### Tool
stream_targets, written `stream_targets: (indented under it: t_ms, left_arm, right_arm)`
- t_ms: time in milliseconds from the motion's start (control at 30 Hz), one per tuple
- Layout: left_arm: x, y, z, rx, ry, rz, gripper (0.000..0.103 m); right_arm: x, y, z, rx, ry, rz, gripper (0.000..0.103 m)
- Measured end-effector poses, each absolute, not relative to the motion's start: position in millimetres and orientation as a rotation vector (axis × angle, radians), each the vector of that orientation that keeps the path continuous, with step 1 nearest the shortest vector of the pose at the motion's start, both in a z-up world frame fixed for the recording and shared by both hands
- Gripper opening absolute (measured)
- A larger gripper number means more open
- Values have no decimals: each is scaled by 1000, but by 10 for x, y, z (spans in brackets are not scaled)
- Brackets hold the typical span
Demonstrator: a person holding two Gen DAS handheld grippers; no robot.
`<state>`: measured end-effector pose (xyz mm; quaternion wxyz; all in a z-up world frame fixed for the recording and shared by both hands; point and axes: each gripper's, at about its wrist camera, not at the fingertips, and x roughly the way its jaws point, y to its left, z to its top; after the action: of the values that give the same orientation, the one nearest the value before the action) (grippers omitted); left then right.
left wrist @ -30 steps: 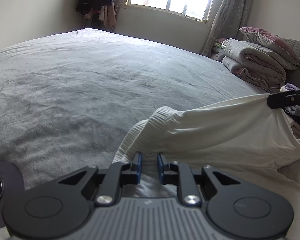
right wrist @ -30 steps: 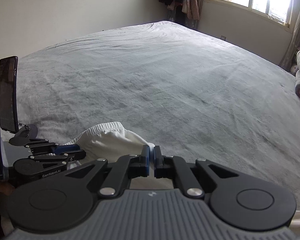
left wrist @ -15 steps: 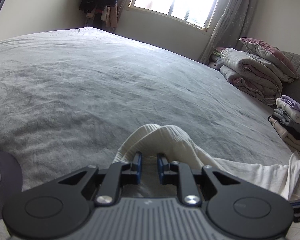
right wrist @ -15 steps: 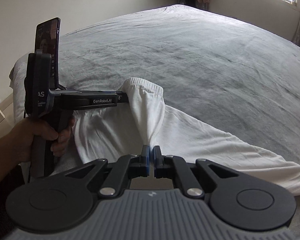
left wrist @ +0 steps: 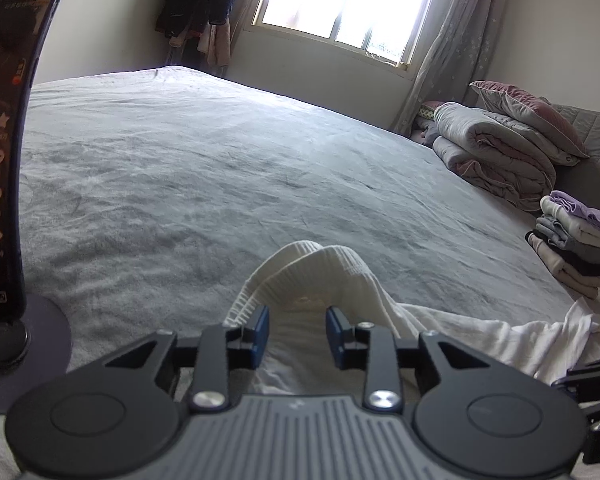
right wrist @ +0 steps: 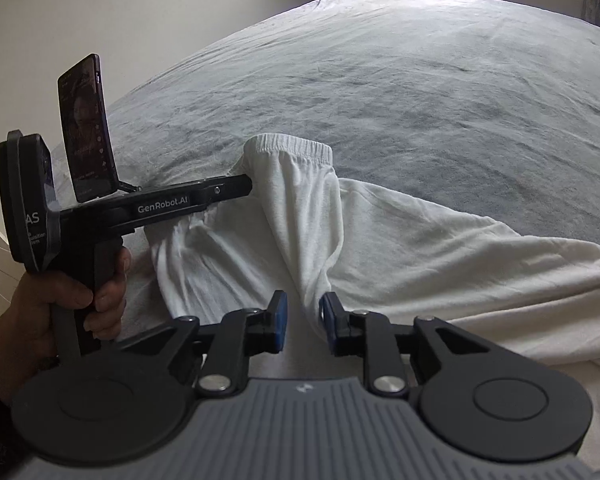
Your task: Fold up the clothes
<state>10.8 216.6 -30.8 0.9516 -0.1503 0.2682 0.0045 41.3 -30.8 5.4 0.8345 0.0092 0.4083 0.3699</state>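
The left gripper [left wrist: 297, 330] stood at six o'clock, its blue-padded fingers [left wrist: 260, 330] spread apart over the ribbed cuff of a white garment [left wrist: 332, 280] lying on the grey bed [left wrist: 220, 168]. A phone [left wrist: 4, 140] on a stand rose at nine o'clock. Folded clothes [left wrist: 572, 240] sat at three o'clock, rolled quilts [left wrist: 496, 152] at two, a window [left wrist: 340, 0] at twelve.

Soft white cloth garment [right wrist: 400, 248], ribbed at its cuff, on seemingly fleecy matt grey bedcover [left wrist: 220, 168].
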Motion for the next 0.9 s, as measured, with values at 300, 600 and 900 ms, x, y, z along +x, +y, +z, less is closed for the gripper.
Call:
stream_targets:
  t_ms: [300, 600, 900]
  left_arm:
    - [-150, 2293, -204, -342, 524, -21, 28]
    - [-113, 2355, -244, -383, 540, -27, 22]
    - [-65, 2342, -288, -373, 590, -1, 22]
  right_arm:
    - [869, -221, -34, 241, 840, 767, 53]
    - [1234, 38, -124, 260, 833, 755, 53]
    - [1209, 379, -188, 21, 773, 768, 53]
